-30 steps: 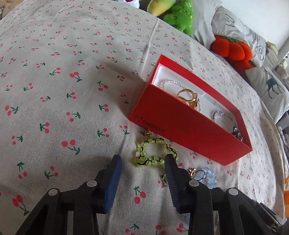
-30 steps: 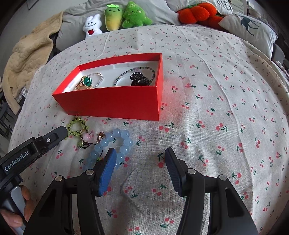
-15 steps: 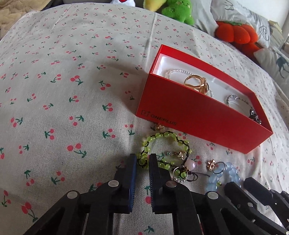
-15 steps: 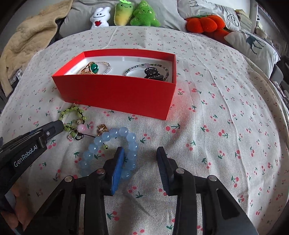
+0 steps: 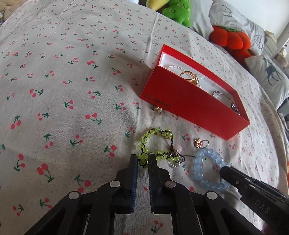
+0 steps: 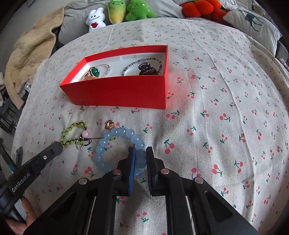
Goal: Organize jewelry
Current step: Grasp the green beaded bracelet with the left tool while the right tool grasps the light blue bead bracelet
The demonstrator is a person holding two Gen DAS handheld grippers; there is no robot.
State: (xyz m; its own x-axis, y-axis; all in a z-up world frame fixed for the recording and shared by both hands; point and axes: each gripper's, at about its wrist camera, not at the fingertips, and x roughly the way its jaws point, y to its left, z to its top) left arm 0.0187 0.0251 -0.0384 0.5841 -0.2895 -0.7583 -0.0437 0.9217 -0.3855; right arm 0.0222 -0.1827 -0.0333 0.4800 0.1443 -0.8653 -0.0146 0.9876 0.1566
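Presently, 2 hand-held grippers work a cherry-print bedspread (image 6: pixel 225 101) beside 1 red box (image 6: pixel 126 92).

Item 1: left gripper (image 5: pixel 143 160). Fingers drawn narrow, clamped on the green bead bracelet (image 5: pixel 153 142) at its near edge, 6 o'clock of the loop. In the right wrist view this bracelet (image 6: pixel 72 133) lies at 9 o'clock of the blue one, the left gripper's tip touching its lower end.

Item 2: right gripper (image 6: pixel 140 153). Jaws closing, with the near-right beads of the blue bead bracelet (image 6: pixel 115 144) between the pads. In the left wrist view the blue bracelet (image 5: pixel 209 168) sits at 3 o'clock of the green one, with the right gripper's tip on its right side.

Item 3: small gold charm (image 6: pixel 109 124), on the cloth at 12 o'clock of the blue bracelet, just beside it.

Item 4: small gold piece (image 5: pixel 157 108), on the cloth against the box's front wall, at 12 o'clock of the green bracelet.

Item 5: box contents, right wrist view. Gold ring with green stone (image 6: pixel 94 72) on a pale bead strand at the left end; dark hair claw (image 6: pixel 147 68) within a dark bead strand at the right end.

Item 6: plush toys (image 6: pixel 126 10) and pillows at 12 o'clock, along the far edge of the bed. Beige blanket (image 6: pixel 27 54) at 10 o'clock.
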